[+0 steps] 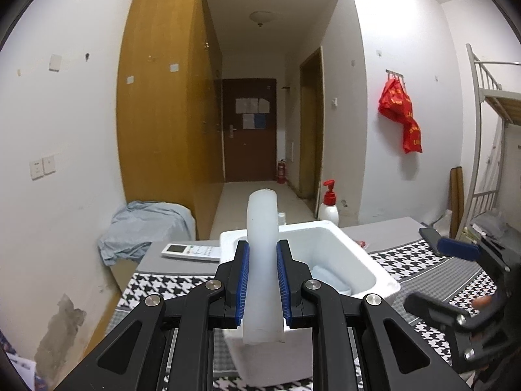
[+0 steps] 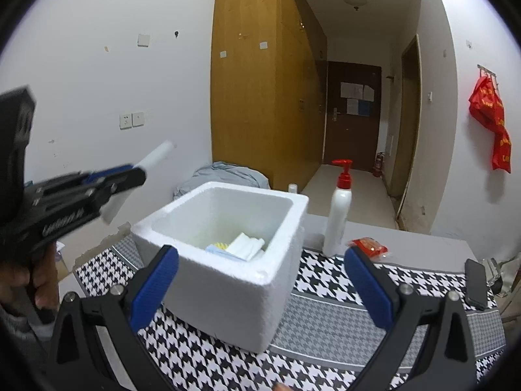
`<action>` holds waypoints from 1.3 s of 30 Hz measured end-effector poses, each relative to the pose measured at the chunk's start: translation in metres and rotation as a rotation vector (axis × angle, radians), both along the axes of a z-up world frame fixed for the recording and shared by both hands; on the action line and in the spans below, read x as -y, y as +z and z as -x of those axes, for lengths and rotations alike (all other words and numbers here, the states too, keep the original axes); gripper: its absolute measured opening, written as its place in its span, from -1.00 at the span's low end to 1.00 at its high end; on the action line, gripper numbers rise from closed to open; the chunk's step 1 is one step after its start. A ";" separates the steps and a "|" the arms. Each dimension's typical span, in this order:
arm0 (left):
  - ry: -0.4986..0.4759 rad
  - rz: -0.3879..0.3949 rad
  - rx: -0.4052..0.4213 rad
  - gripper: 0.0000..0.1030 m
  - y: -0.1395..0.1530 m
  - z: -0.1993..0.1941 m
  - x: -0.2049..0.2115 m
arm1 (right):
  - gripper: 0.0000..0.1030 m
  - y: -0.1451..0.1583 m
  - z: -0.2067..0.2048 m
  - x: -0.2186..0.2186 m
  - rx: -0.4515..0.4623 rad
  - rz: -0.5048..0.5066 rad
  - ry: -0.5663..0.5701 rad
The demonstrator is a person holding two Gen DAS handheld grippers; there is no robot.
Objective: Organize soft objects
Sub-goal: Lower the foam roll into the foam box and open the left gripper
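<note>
My left gripper (image 1: pixel 263 254) is shut on a white foam strip (image 1: pixel 263 260) and holds it upright above the near rim of a white foam box (image 1: pixel 374 260). From the right wrist view the left gripper (image 2: pixel 136 176) hovers left of and above the box (image 2: pixel 228 280), the strip (image 2: pixel 156 156) sticking out of it. Folded white and blue soft pieces (image 2: pixel 241 246) lie inside the box. My right gripper (image 2: pixel 260 267) is open and empty, close in front of the box; it also shows in the left wrist view (image 1: pixel 456 260).
The box stands on a houndstooth cloth (image 2: pixel 325 280) on a grey table. A white pump bottle with a red top (image 2: pixel 338 215), a red packet (image 2: pixel 369 246) and a black phone (image 2: pixel 475 282) lie to the right. A white remote (image 1: pixel 192 252) lies left.
</note>
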State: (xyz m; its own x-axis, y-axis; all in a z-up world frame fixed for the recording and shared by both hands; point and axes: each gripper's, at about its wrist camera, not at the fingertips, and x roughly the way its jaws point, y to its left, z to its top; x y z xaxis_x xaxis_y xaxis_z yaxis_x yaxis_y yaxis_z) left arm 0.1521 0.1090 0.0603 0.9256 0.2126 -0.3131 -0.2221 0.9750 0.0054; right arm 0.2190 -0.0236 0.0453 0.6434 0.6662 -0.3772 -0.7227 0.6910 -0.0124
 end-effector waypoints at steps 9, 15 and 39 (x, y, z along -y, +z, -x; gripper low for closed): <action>-0.060 0.025 -0.035 -0.64 -0.004 -0.030 -0.001 | 0.99 -0.012 -0.007 0.017 -0.029 -0.009 -0.061; -0.103 0.040 -0.068 -0.64 -0.010 -0.052 0.001 | 0.99 -0.021 -0.008 0.020 -0.058 -0.006 -0.101; -0.106 0.016 -0.064 0.75 -0.018 -0.072 0.012 | 0.99 -0.027 -0.009 0.047 -0.072 0.022 -0.227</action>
